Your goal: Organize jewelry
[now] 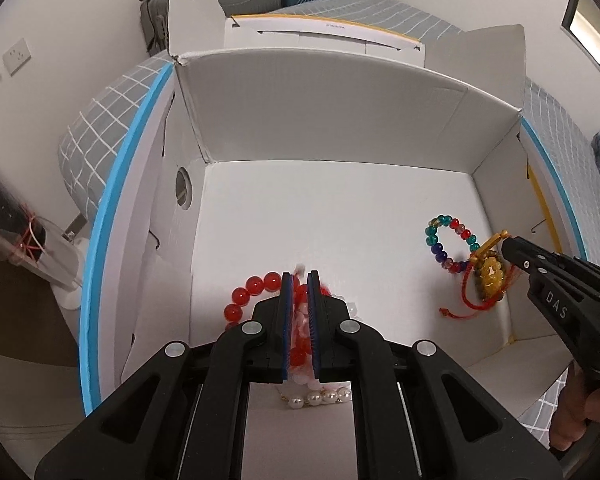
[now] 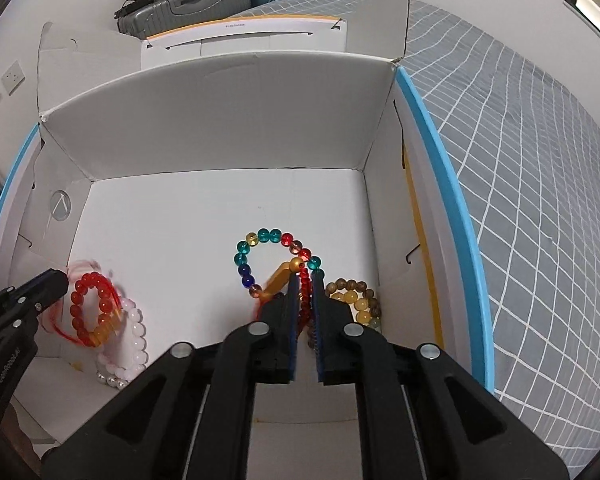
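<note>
You are lowering both grippers into the white cardboard box (image 2: 220, 120). Your left gripper (image 1: 300, 280), jaws parted only narrowly, is straddling the red bead bracelet (image 1: 256, 292) by the box's left wall; whether the pads are pressing it you cannot tell. Your right gripper (image 2: 306, 280), equally narrow, is bracketing a dark red bead strand (image 2: 305, 292) near the right wall, beside the multicoloured bracelet (image 2: 260, 240). These strands are probably light, limp and slippery: take them across the beads. Only the right wrist view is showing the pink bracelet (image 2: 136, 328) whole.
</note>
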A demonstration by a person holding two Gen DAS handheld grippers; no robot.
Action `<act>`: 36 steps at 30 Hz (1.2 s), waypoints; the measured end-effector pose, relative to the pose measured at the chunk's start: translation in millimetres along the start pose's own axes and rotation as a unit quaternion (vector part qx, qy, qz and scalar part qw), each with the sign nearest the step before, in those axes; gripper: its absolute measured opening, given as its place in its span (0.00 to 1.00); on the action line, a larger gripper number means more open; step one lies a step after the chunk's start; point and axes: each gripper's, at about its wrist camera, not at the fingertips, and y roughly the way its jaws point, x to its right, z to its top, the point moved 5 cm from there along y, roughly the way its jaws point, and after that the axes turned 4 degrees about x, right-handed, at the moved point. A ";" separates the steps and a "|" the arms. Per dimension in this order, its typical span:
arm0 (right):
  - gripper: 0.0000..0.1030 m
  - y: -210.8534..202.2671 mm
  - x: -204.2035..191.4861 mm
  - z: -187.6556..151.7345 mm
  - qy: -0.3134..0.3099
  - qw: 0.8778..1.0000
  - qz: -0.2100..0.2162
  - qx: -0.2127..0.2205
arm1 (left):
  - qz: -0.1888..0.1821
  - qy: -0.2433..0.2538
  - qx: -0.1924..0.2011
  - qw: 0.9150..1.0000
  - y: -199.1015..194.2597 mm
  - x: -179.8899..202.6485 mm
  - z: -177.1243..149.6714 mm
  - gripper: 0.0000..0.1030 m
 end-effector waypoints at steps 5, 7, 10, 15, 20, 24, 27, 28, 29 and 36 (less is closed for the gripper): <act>0.37 -7.3 -0.4 0.8 0.004 1.000 0.005 0.007 | 0.002 -0.005 0.021 1.000 -9.6 0.6 1.2 0.50; 0.41 -13.7 0.0 1.8 0.009 1.000 0.011 0.015 | 0.000 -0.005 0.028 1.000 -16.0 2.0 1.4 0.55; 0.52 -29.8 0.5 4.4 0.011 0.999 0.012 0.034 | 0.001 -0.002 0.045 0.999 -28.6 4.3 1.9 0.67; 0.69 -67.1 0.2 2.9 0.016 0.997 0.017 0.079 | 0.007 -0.007 0.086 0.996 -55.1 1.3 -2.7 0.85; 0.84 -101.5 -6.7 -7.4 0.010 0.992 0.024 0.120 | 0.006 -0.014 0.121 0.993 -82.1 -6.2 -15.7 0.94; 0.91 -125.1 -12.9 -19.6 0.000 0.988 0.020 0.152 | 0.008 -0.010 0.143 0.990 -102.7 -11.7 -31.4 0.94; 0.93 -134.3 -10.5 -29.4 0.001 0.986 0.017 0.167 | 0.003 -0.011 0.149 0.989 -111.0 -14.9 -43.3 0.94; 0.93 -137.9 -10.0 -34.9 -0.001 0.985 0.015 0.170 | 0.004 -0.010 0.151 0.988 -113.3 -15.3 -47.2 0.94; 0.93 -141.0 -9.3 -40.3 -0.002 0.985 0.013 0.171 | 0.007 -0.008 0.153 0.988 -115.1 -15.8 -50.8 0.94; 0.93 -151.8 -0.5 -72.7 0.006 0.984 0.010 0.180 | 0.016 0.006 0.167 0.986 -129.7 -13.4 -71.5 0.94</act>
